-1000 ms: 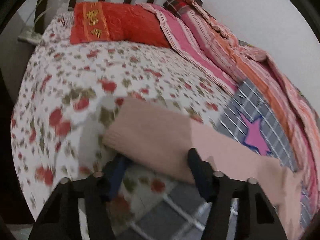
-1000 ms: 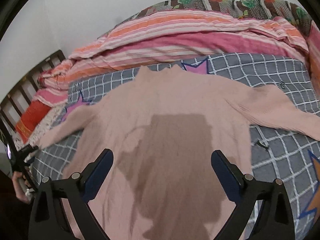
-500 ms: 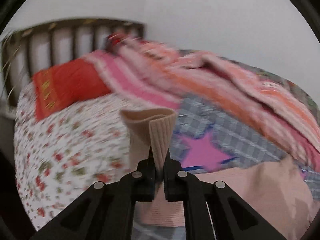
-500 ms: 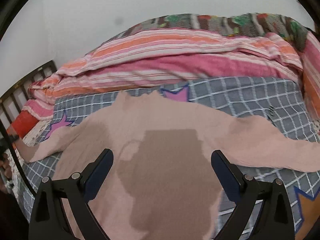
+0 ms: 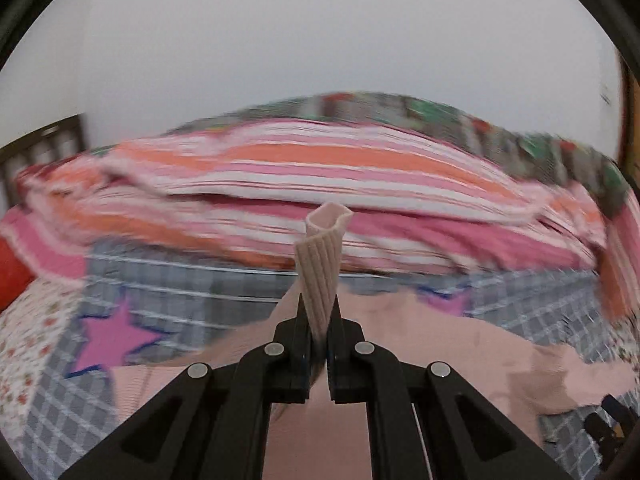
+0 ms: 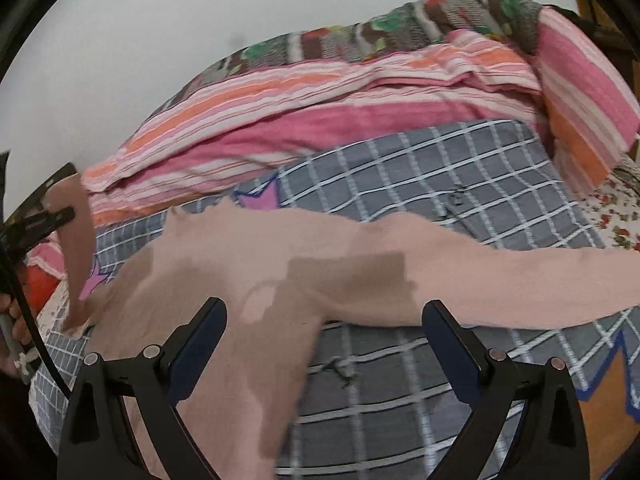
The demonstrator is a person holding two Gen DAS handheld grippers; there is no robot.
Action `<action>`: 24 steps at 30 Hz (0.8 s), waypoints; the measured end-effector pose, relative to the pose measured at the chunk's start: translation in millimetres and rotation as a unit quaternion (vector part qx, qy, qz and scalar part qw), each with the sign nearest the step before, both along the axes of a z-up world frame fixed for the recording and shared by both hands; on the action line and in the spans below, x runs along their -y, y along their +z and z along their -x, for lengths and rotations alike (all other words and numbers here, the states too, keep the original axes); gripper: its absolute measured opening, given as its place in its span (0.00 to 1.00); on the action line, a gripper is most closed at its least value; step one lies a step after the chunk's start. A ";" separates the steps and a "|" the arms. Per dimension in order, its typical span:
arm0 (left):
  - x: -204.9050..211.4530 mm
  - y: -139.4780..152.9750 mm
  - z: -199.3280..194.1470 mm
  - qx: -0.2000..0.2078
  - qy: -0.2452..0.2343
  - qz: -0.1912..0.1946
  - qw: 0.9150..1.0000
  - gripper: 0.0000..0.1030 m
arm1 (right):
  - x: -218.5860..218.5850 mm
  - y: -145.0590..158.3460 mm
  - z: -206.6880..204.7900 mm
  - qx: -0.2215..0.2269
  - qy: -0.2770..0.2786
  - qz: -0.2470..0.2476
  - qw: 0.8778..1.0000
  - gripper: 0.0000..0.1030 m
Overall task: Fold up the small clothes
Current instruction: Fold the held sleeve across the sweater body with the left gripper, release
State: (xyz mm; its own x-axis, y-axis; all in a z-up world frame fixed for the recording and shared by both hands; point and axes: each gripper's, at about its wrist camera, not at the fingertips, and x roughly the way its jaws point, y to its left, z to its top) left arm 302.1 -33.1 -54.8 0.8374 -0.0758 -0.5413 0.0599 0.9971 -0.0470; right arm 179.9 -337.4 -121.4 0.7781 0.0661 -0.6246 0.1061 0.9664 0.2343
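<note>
A pale pink knit sweater (image 6: 280,256) lies spread on the grey checked bedcover (image 6: 440,168), with one sleeve (image 6: 520,276) stretched out to the right. My left gripper (image 5: 319,320) is shut on the ribbed cuff (image 5: 322,256) of the other sleeve, which stands up between its fingers. In the right wrist view that raised sleeve (image 6: 76,240) hangs at the far left, held up by the left gripper (image 6: 60,216). My right gripper (image 6: 324,328) is open above the sweater's body and holds nothing.
A pile of pink and orange striped bedding (image 6: 320,112) lies along the wall behind the sweater. A red pillow (image 5: 10,276) and a floral sheet (image 5: 28,320) sit at the left, by the dark headboard (image 5: 44,144). A hand (image 6: 12,320) shows at the left edge.
My left gripper closed on the sleeve cuff, lifted it off the bed and swung it to the right over the sweater. The right gripper drifted rightward, still open.
</note>
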 end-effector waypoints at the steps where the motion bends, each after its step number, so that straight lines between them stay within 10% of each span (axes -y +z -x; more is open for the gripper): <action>1: 19.1 -4.5 -2.4 -0.006 -0.017 -0.001 1.000 0.06 | 4.1 0.9 -0.1 0.001 -0.003 -0.002 1.000 0.94; 11: 130.2 -68.4 -2.0 -0.085 -0.125 0.023 0.988 0.09 | 33.1 -3.4 1.7 0.008 -0.016 -0.031 0.999 0.94; 17: 94.3 -67.4 23.7 -0.072 -0.089 0.063 0.991 0.71 | 33.2 -8.4 -2.9 0.004 -0.006 -0.042 0.999 0.94; 24: 11.9 -86.9 57.2 -0.071 0.005 -0.004 0.997 0.71 | 15.4 -18.3 -15.3 -0.013 0.038 -0.060 0.997 0.65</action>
